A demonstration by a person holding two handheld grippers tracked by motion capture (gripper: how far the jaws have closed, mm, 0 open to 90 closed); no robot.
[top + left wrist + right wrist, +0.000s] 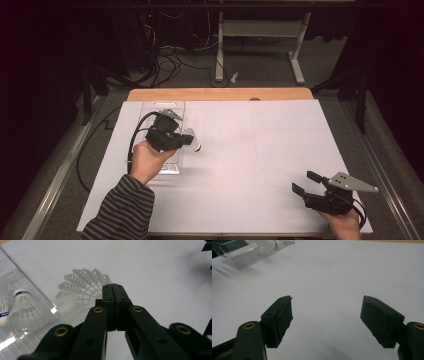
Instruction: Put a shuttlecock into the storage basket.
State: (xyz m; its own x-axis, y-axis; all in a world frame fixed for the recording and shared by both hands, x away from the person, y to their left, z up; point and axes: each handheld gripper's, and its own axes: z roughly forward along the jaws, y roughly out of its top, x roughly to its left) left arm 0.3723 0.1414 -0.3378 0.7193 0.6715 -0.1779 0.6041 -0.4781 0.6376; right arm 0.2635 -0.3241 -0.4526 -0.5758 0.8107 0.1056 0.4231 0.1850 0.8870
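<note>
Two grippers at work. Left gripper point(186, 140), jaws clamped on a shuttlecock's point(83, 290) skirt, holds it beside the tray point(150, 109) near the tabletop's left edge; placing likely comes next. Right gripper point(306, 182) idles wide open, empty, front-right corner.

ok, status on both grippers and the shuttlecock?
Left hand-held gripper shut on shuttlecock skirt, beside clear tray. Right hand-held gripper open, empty. Nothing in the way.

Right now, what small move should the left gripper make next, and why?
Probably carry the shuttlecock a little farther from the clear tray and set it down on the white sheet. The left gripper is shut on its skirt, just beside the tray.
</note>
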